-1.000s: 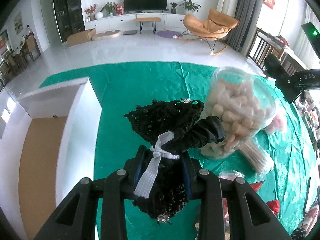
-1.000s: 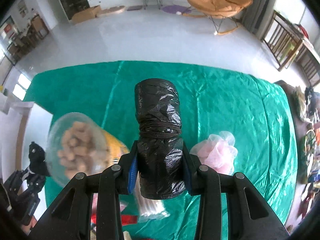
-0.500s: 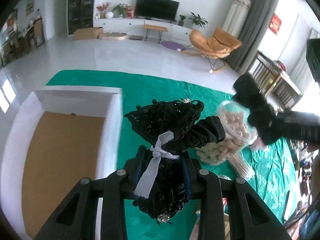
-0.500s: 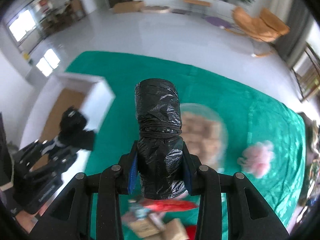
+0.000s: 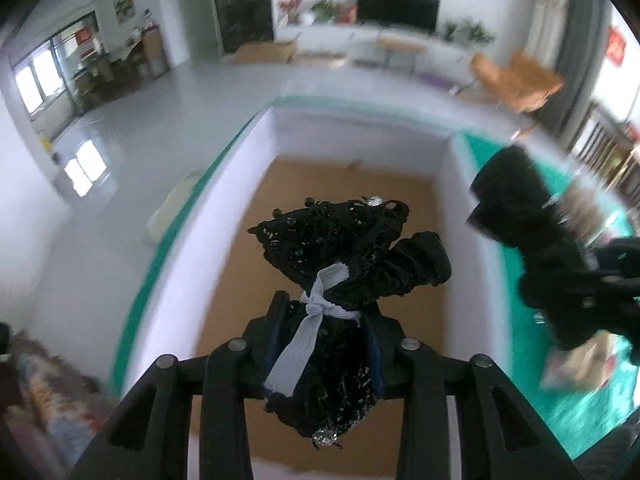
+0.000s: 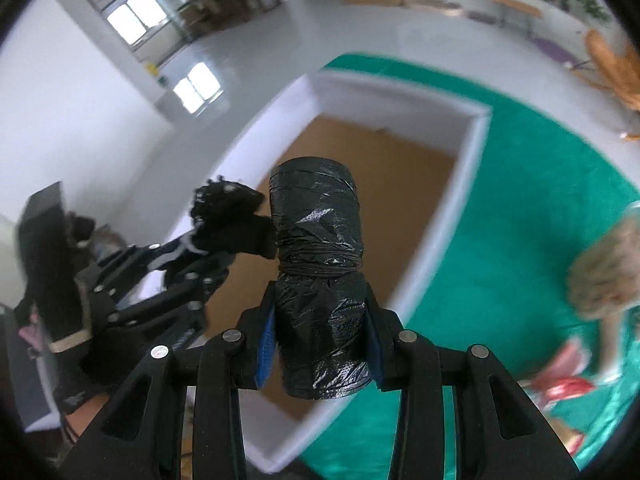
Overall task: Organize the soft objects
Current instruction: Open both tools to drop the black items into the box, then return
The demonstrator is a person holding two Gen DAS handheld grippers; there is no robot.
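Left gripper [image 5: 326, 344]: its fingers are clamping the lower half of a black lace bundle [image 5: 334, 276] tied with a white ribbon [image 5: 316, 316]. They have just been opening a little with the bundle between them, and the pads are pressing its sides.
Right gripper [image 6: 320, 336]: its fingers are gripping a roll of black plastic bags [image 6: 316, 264] at its lower part, the blue pads touching both sides.
Where the things are: both bundles are hanging in the air over the white box [image 5: 248, 216] with the brown floor, which is standing on the green-covered worktop [image 6: 520, 208].
Risk, early slip: the left fingers are loosening while the picture is blurring with travel, so the lace bundle may be sliding out before it is well inside the walls and may be landing on the rim or outside it.
Risk, collision: the two grippers are crowding the same opening, and in the right wrist view the lace bundle is sitting just beside the roll; a converging move may be knocking one load loose.
Risk, snagging: the lace and ribbon may be catching on a finger when released.
Risk, rolling: the roll, dropped from high, may be bouncing toward a wall.
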